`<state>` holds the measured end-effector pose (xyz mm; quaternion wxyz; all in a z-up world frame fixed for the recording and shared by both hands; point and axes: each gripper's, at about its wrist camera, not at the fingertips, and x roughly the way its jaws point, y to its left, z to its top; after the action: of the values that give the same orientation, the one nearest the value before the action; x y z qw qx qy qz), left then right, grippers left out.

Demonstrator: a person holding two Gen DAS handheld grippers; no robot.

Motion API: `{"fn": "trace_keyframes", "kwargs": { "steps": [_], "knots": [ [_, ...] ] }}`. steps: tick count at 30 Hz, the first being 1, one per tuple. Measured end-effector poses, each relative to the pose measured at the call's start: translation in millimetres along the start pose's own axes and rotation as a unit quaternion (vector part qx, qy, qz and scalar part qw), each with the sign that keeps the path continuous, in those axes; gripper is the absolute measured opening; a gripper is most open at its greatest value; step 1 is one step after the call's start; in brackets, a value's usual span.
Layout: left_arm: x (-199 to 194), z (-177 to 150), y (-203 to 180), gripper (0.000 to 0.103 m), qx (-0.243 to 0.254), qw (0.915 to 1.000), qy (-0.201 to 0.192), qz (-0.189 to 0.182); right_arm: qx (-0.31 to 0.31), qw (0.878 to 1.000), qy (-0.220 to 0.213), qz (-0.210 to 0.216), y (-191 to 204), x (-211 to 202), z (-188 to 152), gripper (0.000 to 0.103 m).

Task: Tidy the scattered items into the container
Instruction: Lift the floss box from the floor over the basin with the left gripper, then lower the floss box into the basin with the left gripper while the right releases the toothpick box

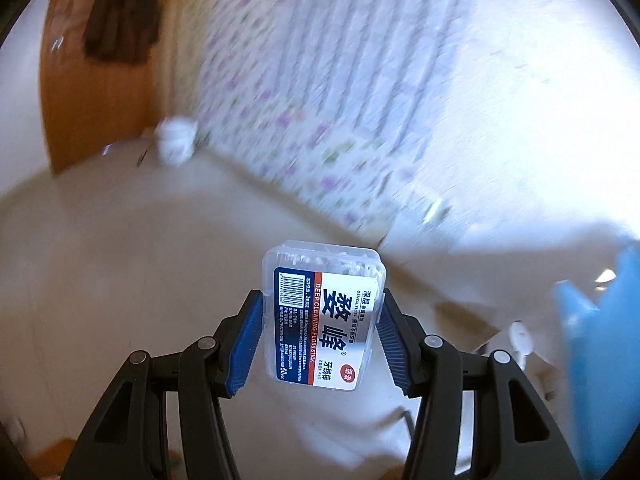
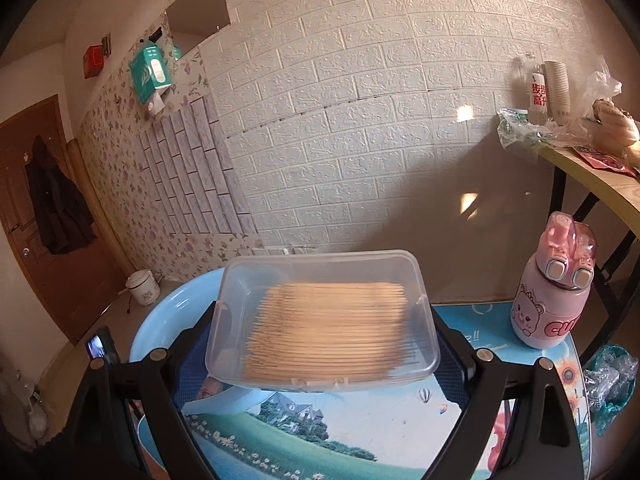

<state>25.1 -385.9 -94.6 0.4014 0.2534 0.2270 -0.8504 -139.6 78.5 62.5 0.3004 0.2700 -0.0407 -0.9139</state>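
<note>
My left gripper point(image 1: 322, 312) is shut on a clear box of dental floss sticks point(image 1: 322, 316) with a blue, red and white label, held in the air above the pale floor. A blue edge point(image 1: 600, 344) shows at the right of that view. My right gripper point(image 2: 324, 332) is shut on a clear plastic box of wooden toothpicks point(image 2: 324, 324), held above a picture-printed tabletop point(image 2: 320, 432). A light blue basin point(image 2: 168, 320) sits just behind and left of that box, partly hidden by it.
A pink bear-print water bottle point(image 2: 552, 292) stands at the table's right. A wooden side table point(image 2: 592, 172) with bottles, cups and bags is at the far right. A white rice cooker point(image 2: 142, 286) sits on the floor by the wall. A wooden door point(image 2: 40, 216) is at the left.
</note>
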Motion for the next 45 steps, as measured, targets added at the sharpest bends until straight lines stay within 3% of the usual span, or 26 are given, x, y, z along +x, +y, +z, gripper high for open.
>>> {"fn": "trace_keyframes", "kwargs": {
  "steps": [3,5,11,13,19,26,36,45],
  "knots": [
    [-44,23,-25,0.053,0.031,0.9982,-0.025,-0.046,-0.004,1.0,0.001,0.008,6,-4,-4,0.093],
    [-47,35,-47,0.054,0.042,0.9962,-0.033,-0.068,-0.002,1.0,0.002,0.014,7,-7,-5,0.093],
    [-106,40,-102,0.054,0.085,0.988,-0.038,-0.123,0.0,1.0,0.005,0.016,6,-11,-6,0.093],
    [-127,37,-123,0.054,0.119,0.9853,-0.059,-0.108,-0.003,1.0,0.007,0.015,7,-10,-7,0.093],
    [-156,41,-154,0.054,0.148,0.9759,-0.082,-0.137,-0.007,1.0,0.008,0.026,9,-11,-11,0.093],
    [-170,38,-185,0.054,0.172,0.9666,-0.087,-0.17,-0.001,0.999,0.006,0.034,5,-11,-10,0.093],
    [-170,5,-232,0.054,0.203,0.9558,-0.048,-0.207,-0.011,0.999,0.007,0.041,12,-7,-9,0.093],
    [-152,-20,-248,0.054,0.222,0.9544,-0.008,-0.199,-0.025,0.998,0.022,0.045,22,8,-13,0.093]
  ]
}}
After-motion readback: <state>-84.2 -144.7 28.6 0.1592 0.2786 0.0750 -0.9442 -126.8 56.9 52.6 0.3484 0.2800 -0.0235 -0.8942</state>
